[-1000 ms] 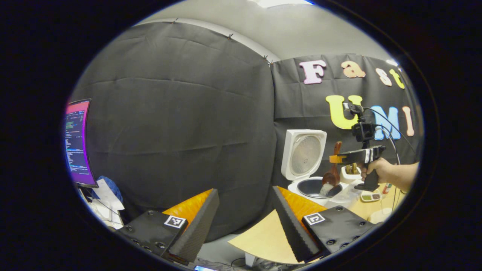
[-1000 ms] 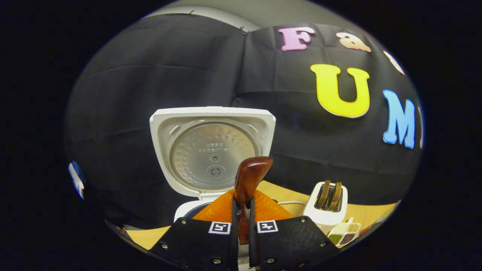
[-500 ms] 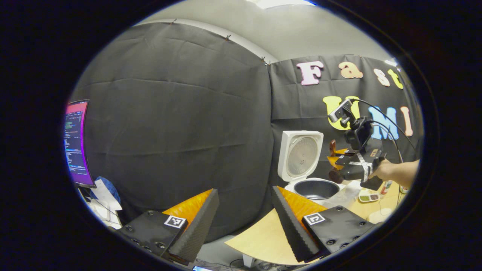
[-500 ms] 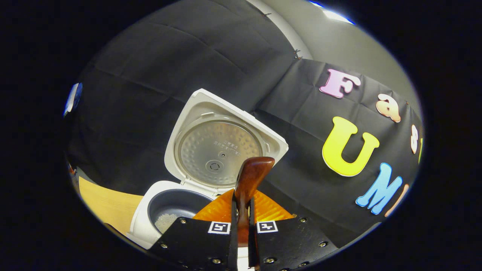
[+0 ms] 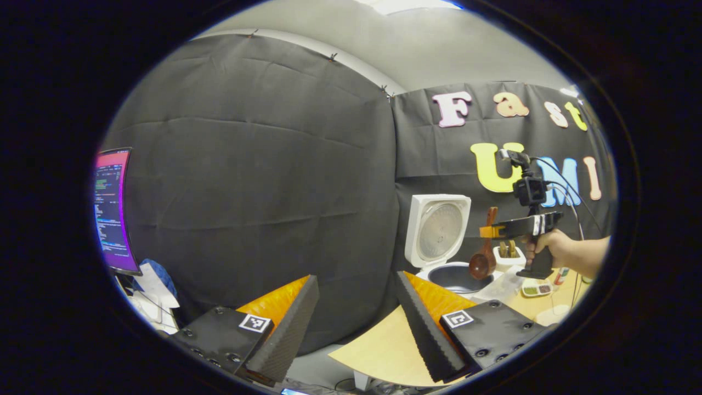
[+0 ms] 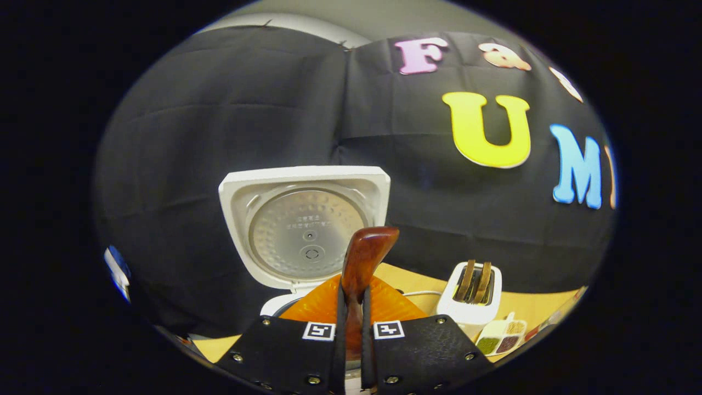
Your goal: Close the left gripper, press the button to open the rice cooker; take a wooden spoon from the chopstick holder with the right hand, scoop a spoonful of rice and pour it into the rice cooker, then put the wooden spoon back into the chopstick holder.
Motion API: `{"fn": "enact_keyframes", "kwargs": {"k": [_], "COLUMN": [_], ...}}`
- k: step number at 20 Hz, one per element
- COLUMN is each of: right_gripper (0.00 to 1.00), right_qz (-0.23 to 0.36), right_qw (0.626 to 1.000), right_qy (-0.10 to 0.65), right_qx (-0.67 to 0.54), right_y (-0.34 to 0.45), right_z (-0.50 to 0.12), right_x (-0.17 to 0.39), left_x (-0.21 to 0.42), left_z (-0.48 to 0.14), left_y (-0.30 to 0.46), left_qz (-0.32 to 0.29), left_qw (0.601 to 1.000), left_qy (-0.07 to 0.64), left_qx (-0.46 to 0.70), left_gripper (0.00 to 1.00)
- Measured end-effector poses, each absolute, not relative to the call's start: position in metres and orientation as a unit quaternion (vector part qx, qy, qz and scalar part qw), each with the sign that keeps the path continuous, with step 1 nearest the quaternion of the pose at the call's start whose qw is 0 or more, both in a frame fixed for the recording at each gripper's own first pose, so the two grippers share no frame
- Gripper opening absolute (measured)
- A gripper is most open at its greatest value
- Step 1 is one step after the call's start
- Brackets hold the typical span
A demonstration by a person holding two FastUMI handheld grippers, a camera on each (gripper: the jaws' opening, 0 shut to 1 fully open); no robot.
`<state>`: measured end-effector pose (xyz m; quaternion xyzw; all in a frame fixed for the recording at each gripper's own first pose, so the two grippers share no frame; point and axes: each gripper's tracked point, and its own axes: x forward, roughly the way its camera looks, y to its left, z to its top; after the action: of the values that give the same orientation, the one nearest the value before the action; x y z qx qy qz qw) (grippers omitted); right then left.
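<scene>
1. The right gripper (image 6: 351,329) is clamped on the wooden spoon (image 6: 361,263); both fingers press on the handle, which passes up between them.
2. In the right gripper view the spoon's long axis runs nearly straight up and down, and the handle end rises above the fingers and leans slightly to the right at its tip.
3. In the left gripper view the same spoon (image 5: 485,249) hangs close to upright with its bowl at the bottom and its handle end at the top, tilted a little.
4. There the spoon's bowl sits just above the right side of the rice cooker's (image 5: 439,241) dark inner pot (image 5: 455,276); I cannot tell whether it touches the rim.
5. The rice cooker (image 6: 304,230) stands open, its lid upright and its metal inner face turned toward the right gripper's camera.
6. The chopstick holder (image 6: 470,302) stands on the table (image 6: 526,307) to the right of the cooker, with two brown utensil handles standing up in it.
7. A small tray of coloured grains (image 6: 502,337) lies just in front of the holder.
8. A hand (image 5: 551,249) grips the right gripper (image 5: 491,231), which is level and points left toward the cooker.
9. The left gripper (image 5: 356,323) is held well apart from the cooker, its fingers spread wide with nothing between them.
10. A monitor (image 5: 112,208) stands at the far left.
</scene>
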<state>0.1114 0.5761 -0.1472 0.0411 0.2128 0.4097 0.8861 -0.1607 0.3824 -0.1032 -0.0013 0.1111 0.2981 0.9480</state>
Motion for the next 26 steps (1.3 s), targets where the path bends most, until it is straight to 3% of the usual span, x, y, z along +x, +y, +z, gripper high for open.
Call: {"fn": "enact_keyframes", "kwargs": {"k": [1,5,6,7,8,9,12,18,20,26], "right_gripper": [0.11,0.11,0.11,0.11,0.11,0.11,0.11,0.11,0.11,0.11], "right_qz": [0.405,0.39,0.386,0.379,0.372,0.365,0.348,0.325,0.316,0.28], "right_qw": [0.884,0.867,0.86,0.855,0.85,0.846,0.838,0.849,0.855,0.876], "right_qy": [0.223,0.265,0.276,0.284,0.29,0.295,0.3,0.283,0.275,0.254], "right_qx": [0.063,0.161,0.188,0.211,0.235,0.255,0.293,0.305,0.305,0.3], "right_y": [0.572,0.555,0.55,0.544,0.537,0.529,0.503,0.437,0.413,0.341], "right_z": [-0.146,-0.137,-0.136,-0.134,-0.131,-0.127,-0.12,-0.099,-0.095,-0.077], "right_x": [0.112,0.113,0.113,0.116,0.118,0.121,0.126,0.135,0.14,0.15], "left_x": [-0.16,-0.152,-0.149,-0.147,-0.145,-0.141,-0.134,-0.108,-0.098,-0.081], "left_z": [-0.101,-0.097,-0.095,-0.092,-0.09,-0.088,-0.079,-0.06,-0.055,-0.045], "left_y": [0.382,0.377,0.375,0.373,0.37,0.367,0.356,0.322,0.309,0.272], "left_qz": [0.297,0.291,0.288,0.286,0.282,0.279,0.267,0.232,0.221,0.192], "left_qw": [0.948,0.951,0.952,0.953,0.954,0.956,0.96,0.97,0.973,0.98], "left_qy": [0.111,0.107,0.104,0.101,0.098,0.096,0.089,0.07,0.064,0.052], "left_qx": [-0.002,-0.004,-0.005,-0.005,-0.005,-0.003,0.0,0.001,0.001,-0.006], "left_gripper": [0.92,0.91,0.98,0.98,0.92,0.98,0.98,0.91,1.0,0.98]}}
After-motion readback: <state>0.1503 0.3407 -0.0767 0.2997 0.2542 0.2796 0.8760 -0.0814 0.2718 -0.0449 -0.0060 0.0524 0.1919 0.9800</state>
